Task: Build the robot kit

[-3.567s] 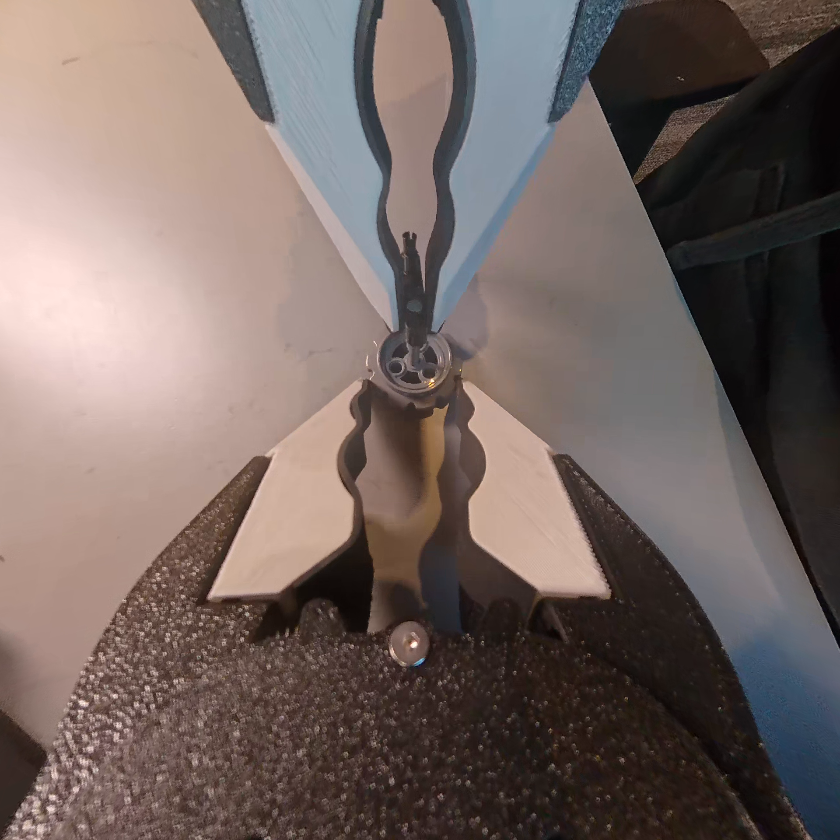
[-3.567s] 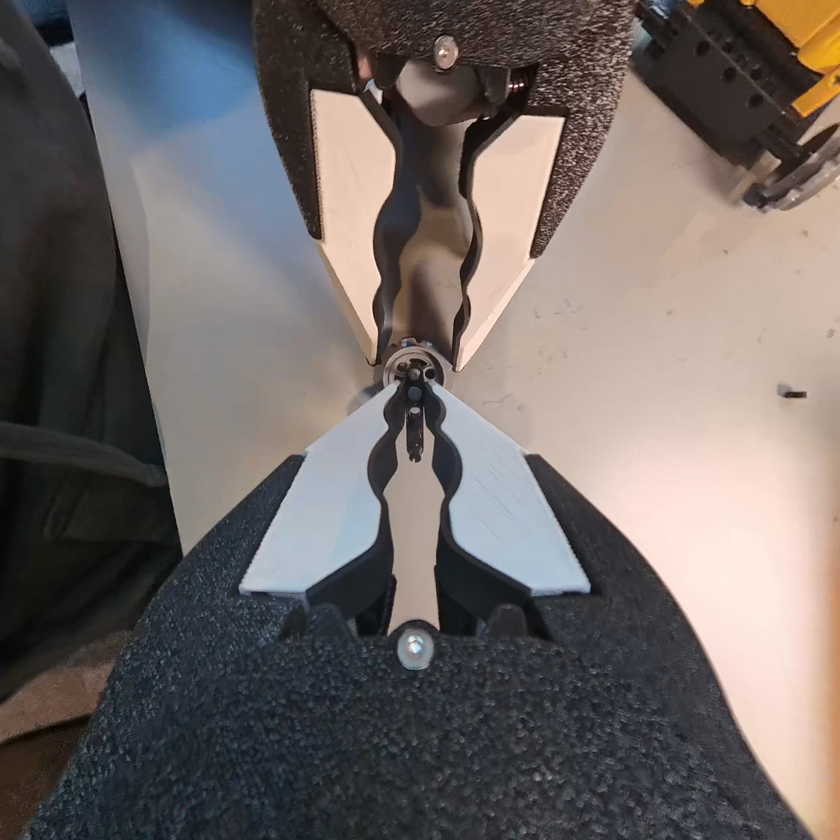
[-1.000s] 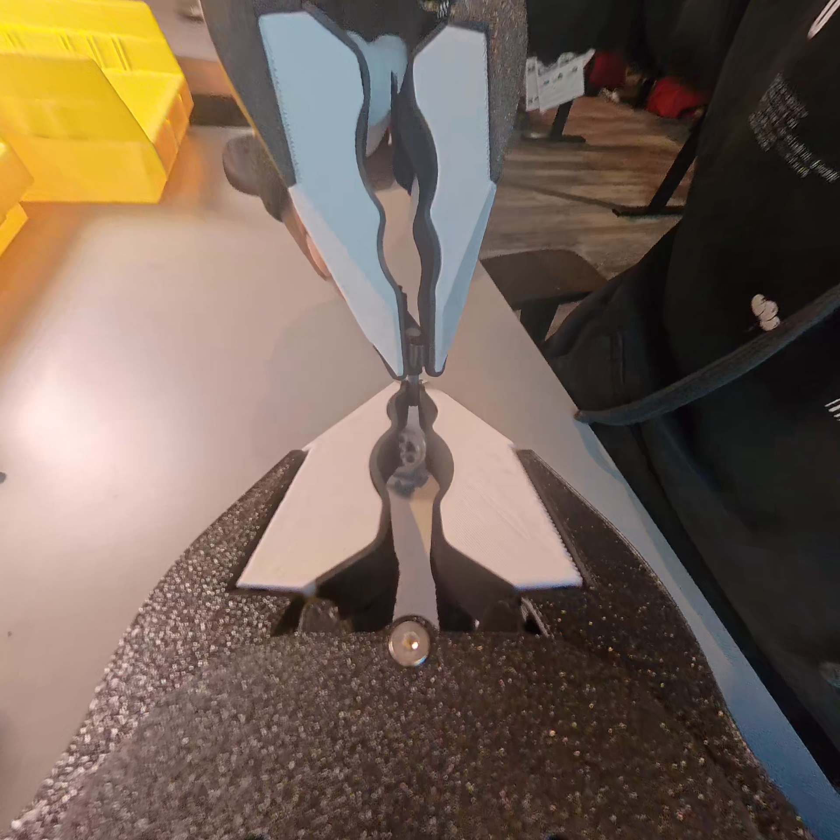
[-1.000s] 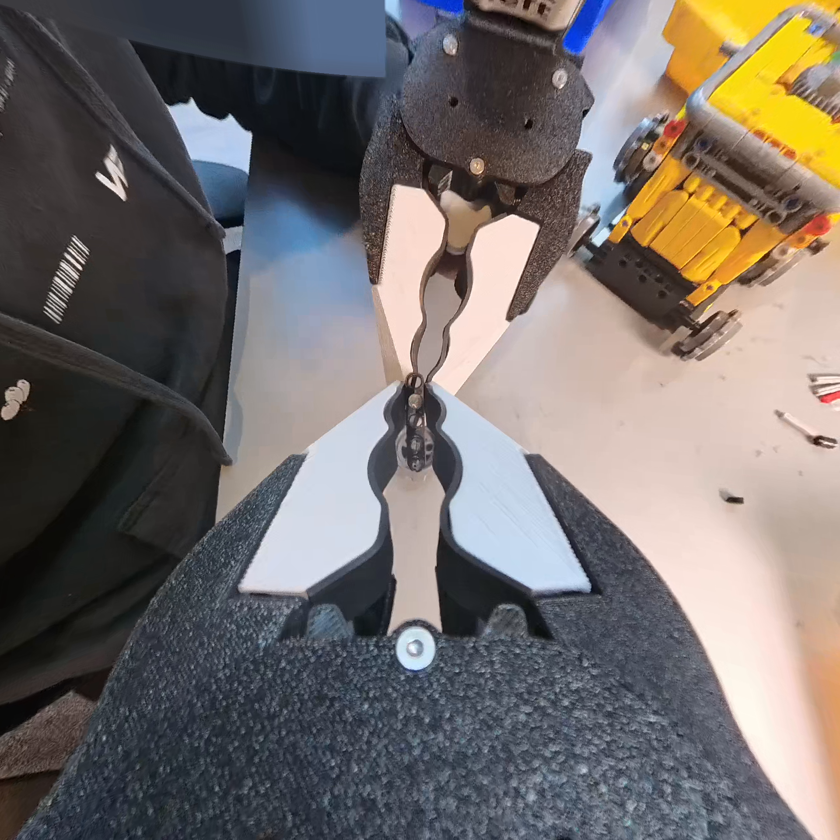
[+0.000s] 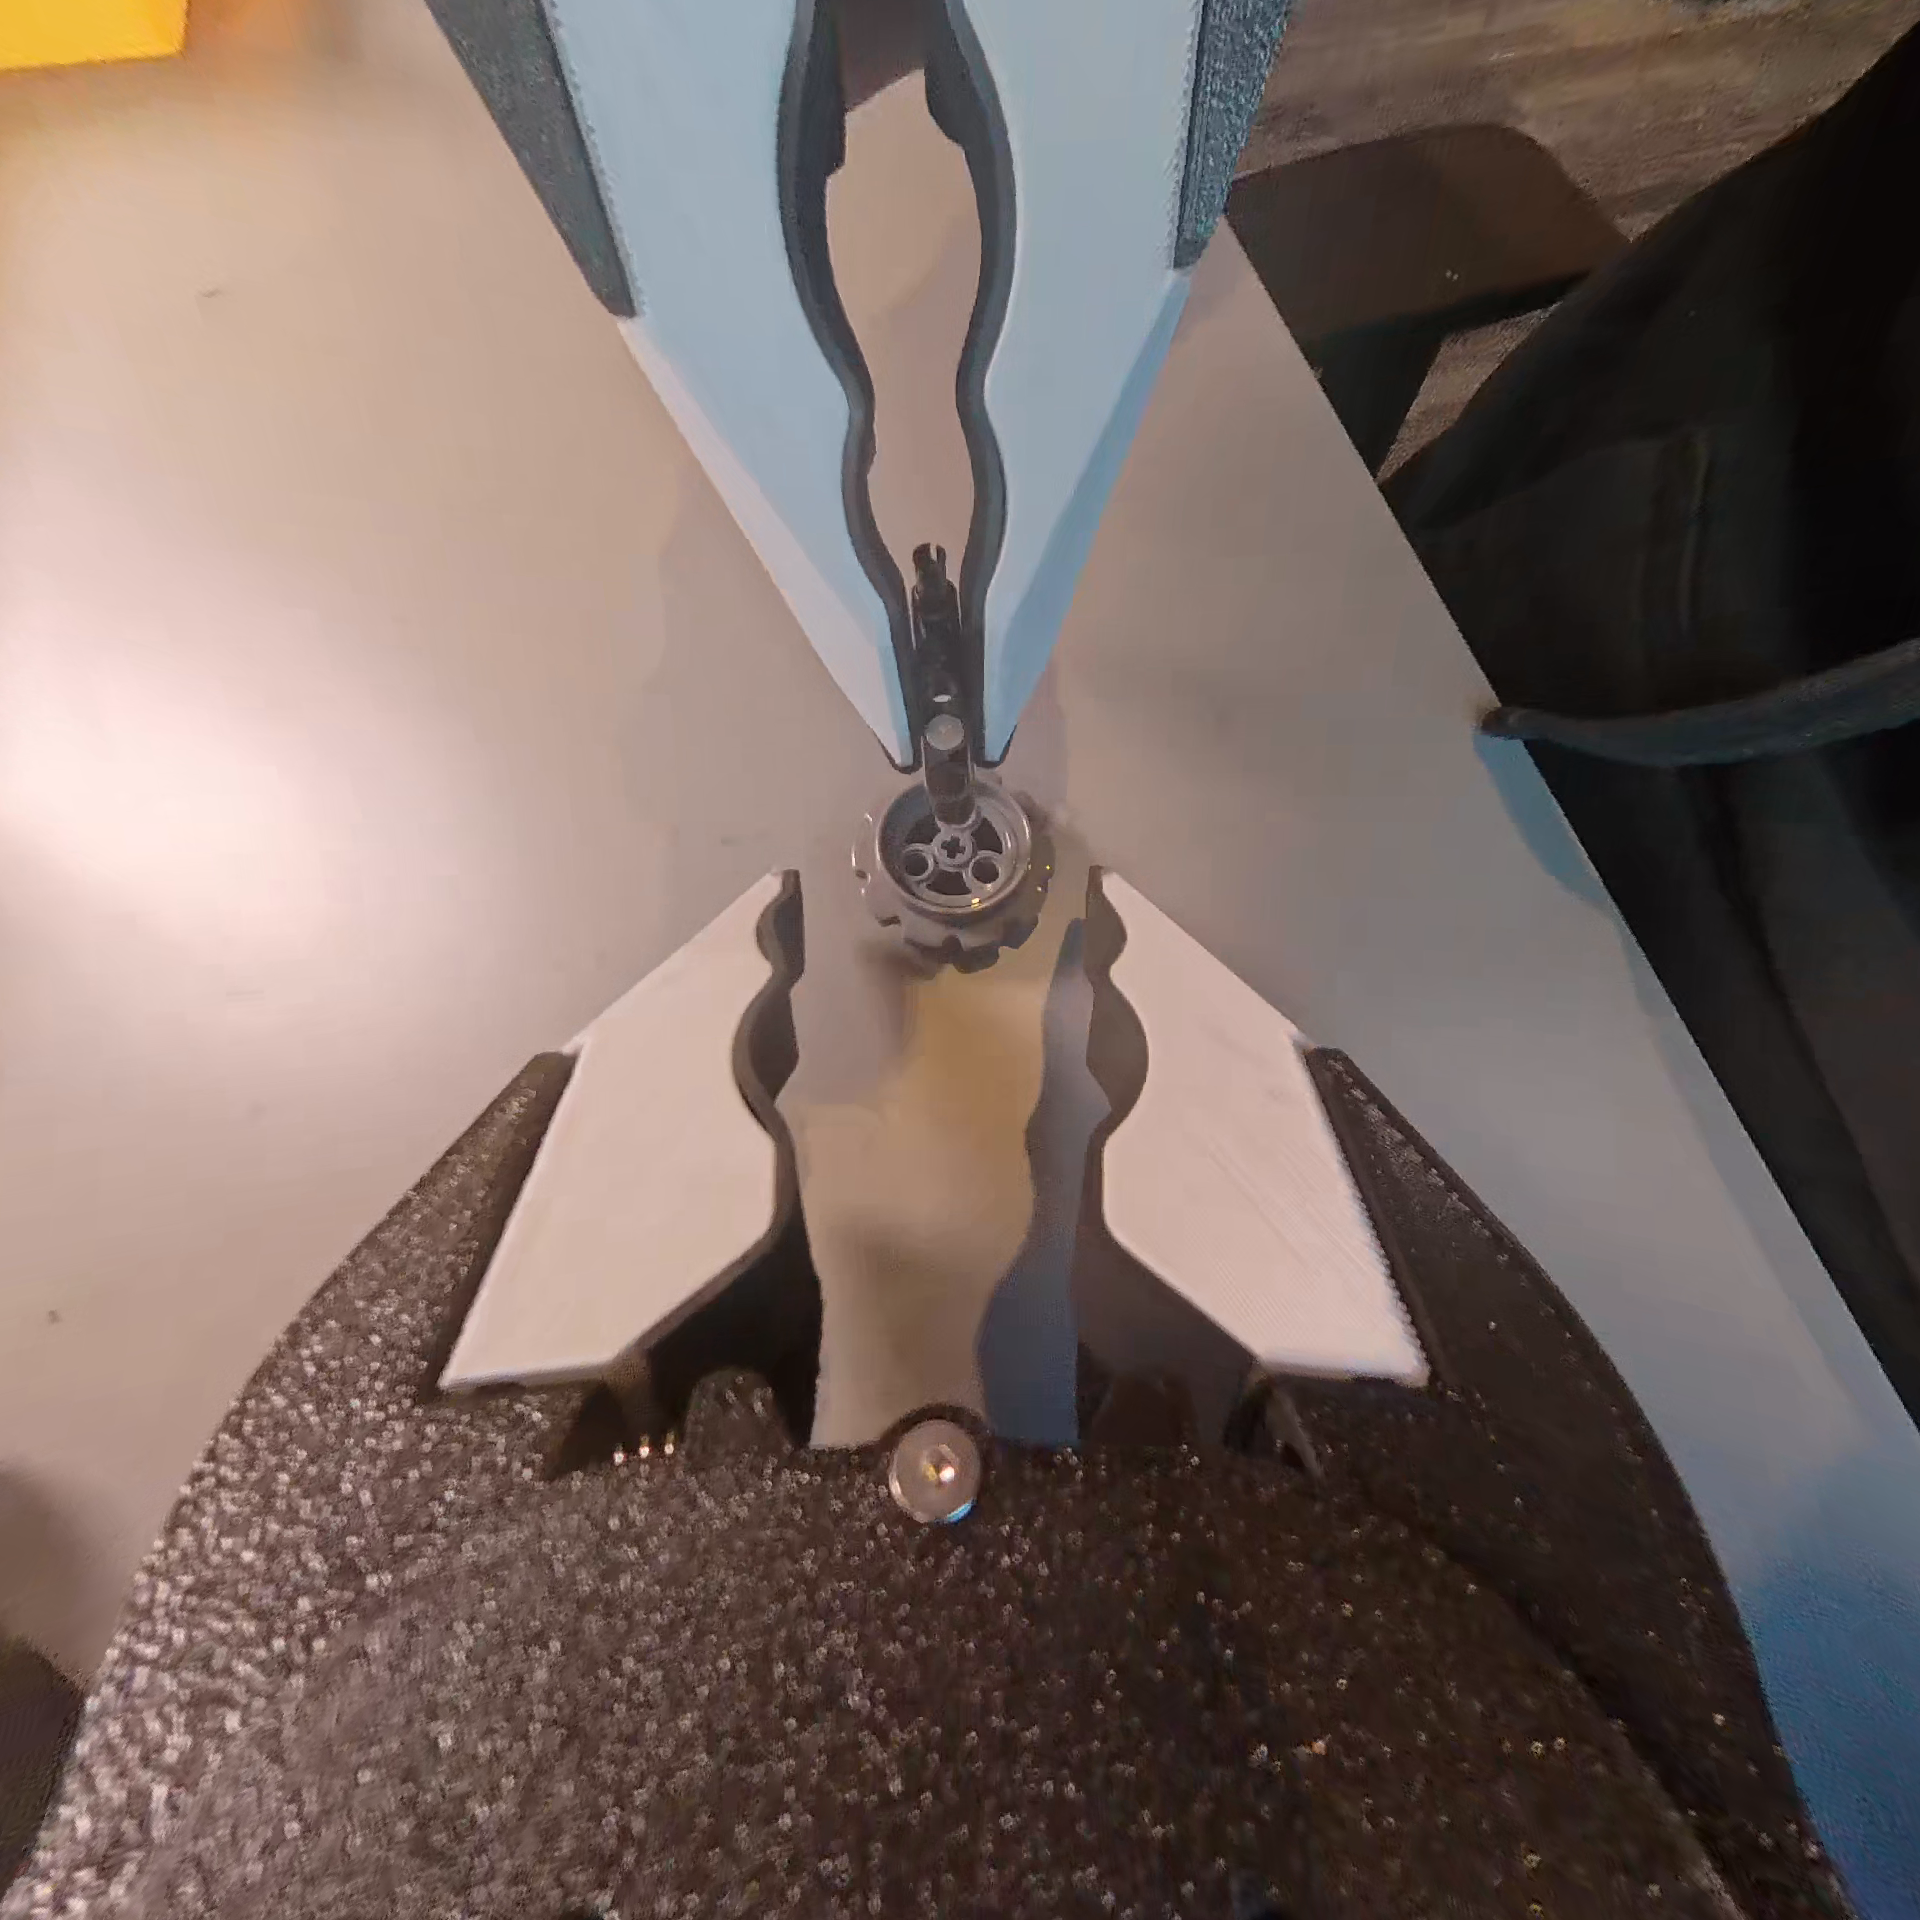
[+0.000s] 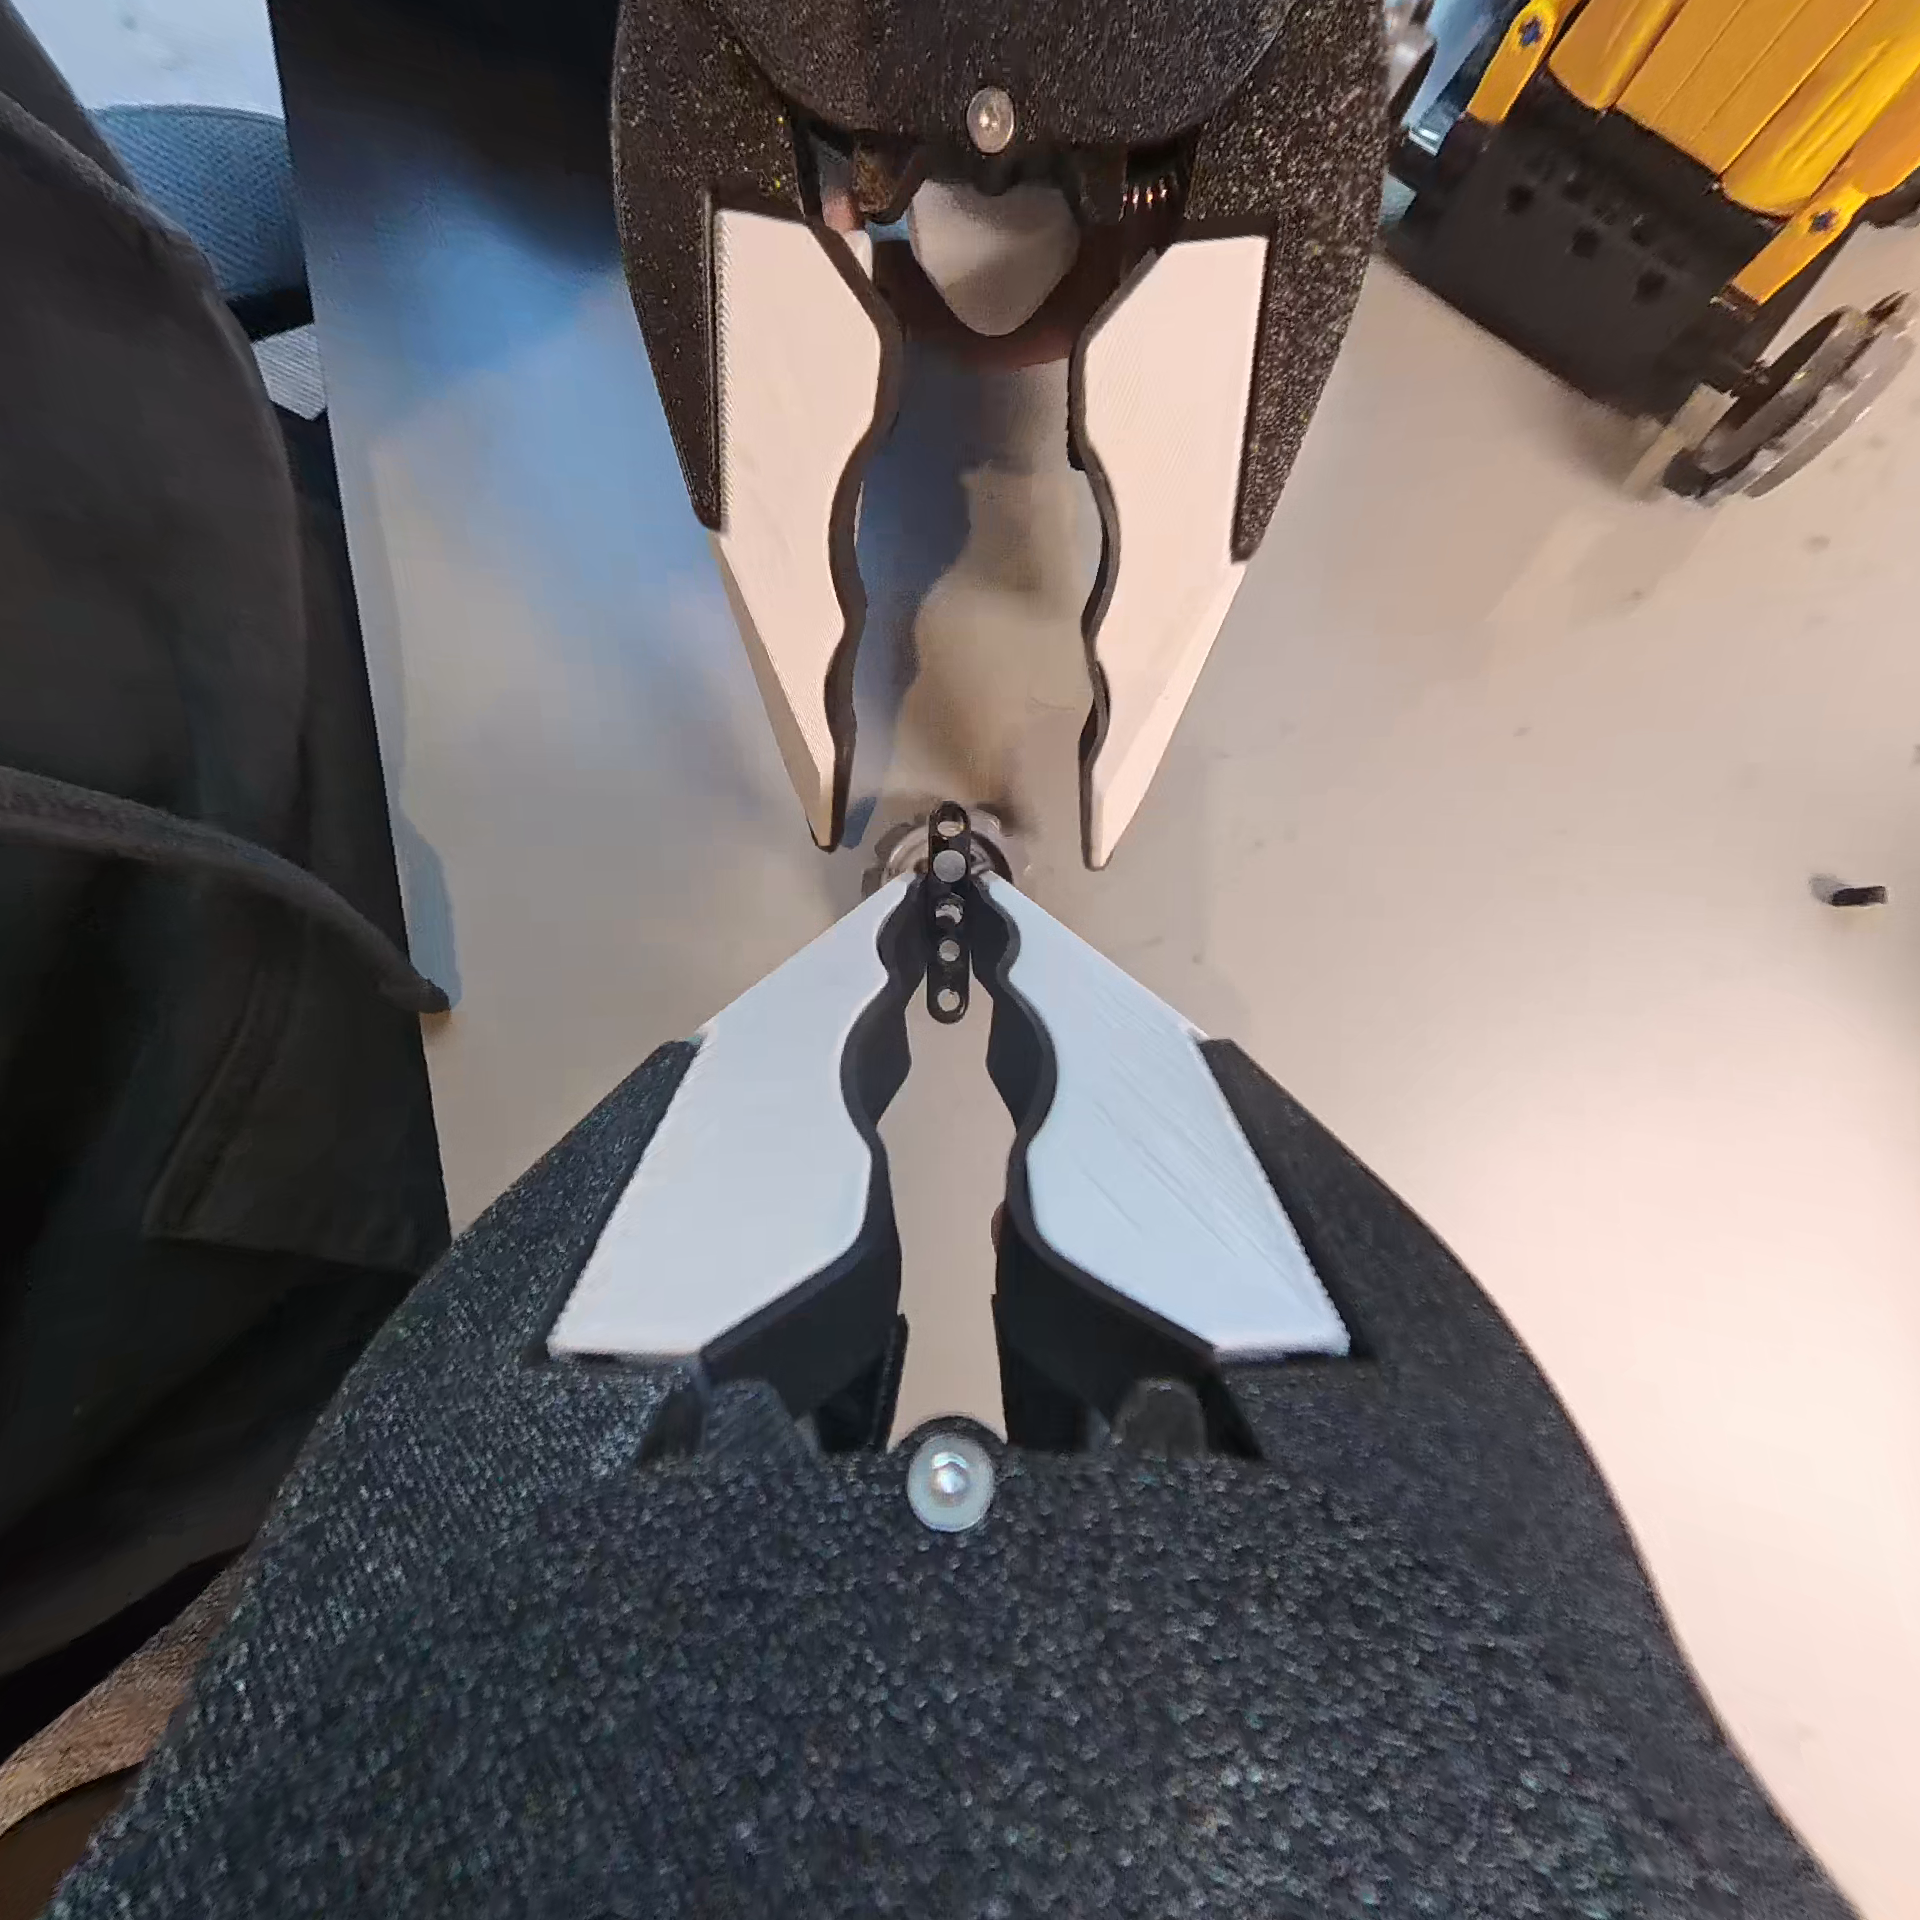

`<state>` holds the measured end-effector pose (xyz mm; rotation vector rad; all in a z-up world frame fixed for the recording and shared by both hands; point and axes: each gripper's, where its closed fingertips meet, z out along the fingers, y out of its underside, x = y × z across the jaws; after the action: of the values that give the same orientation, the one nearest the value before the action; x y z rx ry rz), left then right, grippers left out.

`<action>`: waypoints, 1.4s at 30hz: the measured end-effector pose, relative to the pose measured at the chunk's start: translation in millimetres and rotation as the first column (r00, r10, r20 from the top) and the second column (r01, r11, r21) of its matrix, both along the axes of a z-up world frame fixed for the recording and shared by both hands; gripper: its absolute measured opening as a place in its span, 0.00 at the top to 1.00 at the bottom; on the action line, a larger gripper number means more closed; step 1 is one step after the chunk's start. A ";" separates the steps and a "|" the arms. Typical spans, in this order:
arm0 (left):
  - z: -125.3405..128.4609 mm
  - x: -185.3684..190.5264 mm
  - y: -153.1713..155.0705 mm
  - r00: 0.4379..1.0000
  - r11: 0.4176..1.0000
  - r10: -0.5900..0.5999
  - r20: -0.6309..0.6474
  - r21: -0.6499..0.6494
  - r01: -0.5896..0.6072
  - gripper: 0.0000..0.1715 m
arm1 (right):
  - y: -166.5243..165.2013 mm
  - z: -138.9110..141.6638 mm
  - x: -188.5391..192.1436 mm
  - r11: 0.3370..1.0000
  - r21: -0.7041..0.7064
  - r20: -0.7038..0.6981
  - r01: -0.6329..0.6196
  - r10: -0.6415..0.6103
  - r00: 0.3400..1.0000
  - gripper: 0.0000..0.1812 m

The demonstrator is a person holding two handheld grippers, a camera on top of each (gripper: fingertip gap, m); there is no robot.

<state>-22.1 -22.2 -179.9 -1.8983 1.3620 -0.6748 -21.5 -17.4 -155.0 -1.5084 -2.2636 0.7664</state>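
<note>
Left gripper (image 5: pixel 943 883) released, fingers spread, clear of one small grey toy wheel (image 5: pixel 951 876). Right gripper (image 6: pixel 948 894) clenched on one black perforated plastic beam (image 6: pixel 948 940) joined to wheel.

Yellow-black toy vehicle (image 6: pixel 1683 239) w/ grey wheels on pale table (image 6: pixel 1507 935), far right; dark clothing (image 6: pixel 156 727) at left edge.

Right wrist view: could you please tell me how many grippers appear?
2: right gripper at the bottom, shut on a beam; left gripper at the top, open, tips flanking a wheel.
</note>
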 end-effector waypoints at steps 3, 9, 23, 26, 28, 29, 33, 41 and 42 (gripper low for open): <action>-3.8 1.3 1.8 1.000 1.000 0.005 -0.019 -0.001 -0.005 0.73 | -0.3 -2.6 -0.8 1.000 0.006 0.007 0.002 -0.002 1.000 0.97; -8.9 2.4 -0.4 0.999 1.000 0.000 -0.048 -0.004 0.000 0.78 | -0.3 -7.3 -2.3 1.000 0.026 0.023 0.002 -0.003 1.000 0.96; -10.6 3.0 -0.9 0.998 0.999 0.030 -0.047 -0.033 -0.032 0.80 | -0.8 -7.6 -1.3 0.998 0.050 -0.032 0.045 -0.044 0.999 0.96; -10.6 3.0 -0.9 0.999 0.999 0.027 -0.047 -0.034 -0.029 0.80 | -1.8 -7.3 -1.1 0.998 0.064 -0.077 -0.003 0.008 0.997 0.96; -10.7 3.0 -0.8 0.999 0.999 0.026 -0.047 -0.033 -0.028 0.80 | -1.2 -7.4 -1.3 0.998 0.051 -0.093 -0.026 0.031 0.995 0.96; -10.7 3.0 -0.8 0.999 0.999 0.026 -0.048 -0.032 -0.028 0.80 | -1.4 -7.6 -1.4 0.997 0.059 -0.103 -0.050 0.056 0.993 0.96; -10.8 2.9 -0.8 0.999 0.999 0.027 -0.047 -0.036 -0.029 0.80 | -0.8 -9.0 0.4 0.983 0.100 -0.070 -0.151 0.158 0.985 0.96; -10.9 2.7 -0.8 0.999 0.999 0.029 -0.045 -0.041 -0.031 0.80 | 1.8 -12.2 5.4 0.946 0.178 0.054 -0.270 0.264 0.963 0.97; -10.9 2.7 -0.8 0.999 0.999 0.029 -0.045 -0.041 -0.031 0.80 | 1.6 -12.3 5.4 0.939 0.192 0.073 -0.286 0.277 0.958 0.97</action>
<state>-19.4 -23.0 -190.9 -1.9735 1.3545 -0.6542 -16.1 -15.7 -167.3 -1.1360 -2.5387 0.5583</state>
